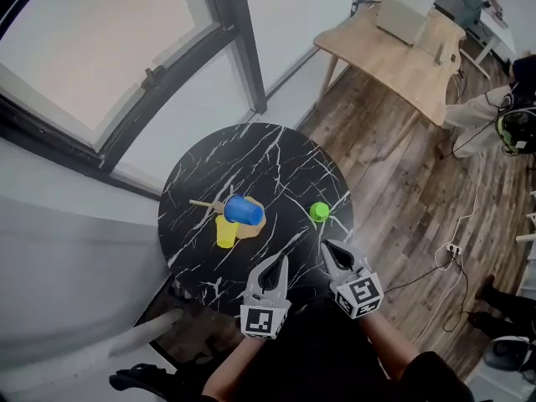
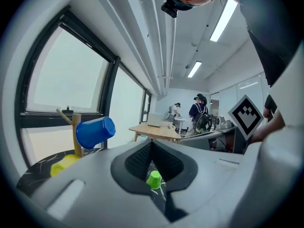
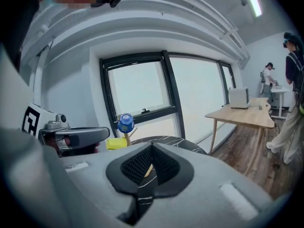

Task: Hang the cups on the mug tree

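My left claw (image 2: 152,146) covering half the yellow cup (image 2: 64,164), green cup (image 2: 153,179) seen only through its notch, my forearms (image 1: 228,371) cropped below.

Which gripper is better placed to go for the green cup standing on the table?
Probably right. The right gripper sits nearer the green cup, which stands on its side of the table. The left gripper is farther, though aimed at it. Both are shut, empty.

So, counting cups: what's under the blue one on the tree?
A yellow cup, lower beside the trunk. The blue cup covers part of the base; whether the yellow one hangs is unclear.
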Available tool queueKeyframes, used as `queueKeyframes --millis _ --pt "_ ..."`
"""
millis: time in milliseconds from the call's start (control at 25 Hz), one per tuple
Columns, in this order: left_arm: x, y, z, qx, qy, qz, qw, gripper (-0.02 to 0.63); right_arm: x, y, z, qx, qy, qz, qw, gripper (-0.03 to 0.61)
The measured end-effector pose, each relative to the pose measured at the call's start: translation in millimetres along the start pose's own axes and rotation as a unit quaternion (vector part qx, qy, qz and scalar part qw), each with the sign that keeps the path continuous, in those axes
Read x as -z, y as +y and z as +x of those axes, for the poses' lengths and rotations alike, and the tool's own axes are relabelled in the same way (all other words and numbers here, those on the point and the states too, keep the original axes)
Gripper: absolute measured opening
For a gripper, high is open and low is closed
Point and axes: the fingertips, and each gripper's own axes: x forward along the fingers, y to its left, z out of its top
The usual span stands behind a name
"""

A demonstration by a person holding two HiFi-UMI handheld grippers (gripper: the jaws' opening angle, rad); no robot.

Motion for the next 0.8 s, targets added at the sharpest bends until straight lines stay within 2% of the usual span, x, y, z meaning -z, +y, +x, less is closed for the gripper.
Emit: queueKeyframes --millis 400,560,680,800 --pt "11 -30 47 0.026 0.024 -0.004 0.9994 -0.002 21 -54 -5 0.035 0.02 -0.027 0.999 0.0" --pt "25 -32 61 0.023 0.022 -0.014 0.9994 -0.002 39 -68 4 0.037 0.038 -0.029 0.998 0.002" --pt "26 -34 72 0.021 0.036 -0.021 0.9989 -0.002 52 -77 12 0.032 0.051 -0.034 0.998 0.026" --pt "28 -31 83 0.012 0.031 -0.028 0.9991 -0.002 67 -84 25 0.026 0.067 -0.042 0.997 0.038"
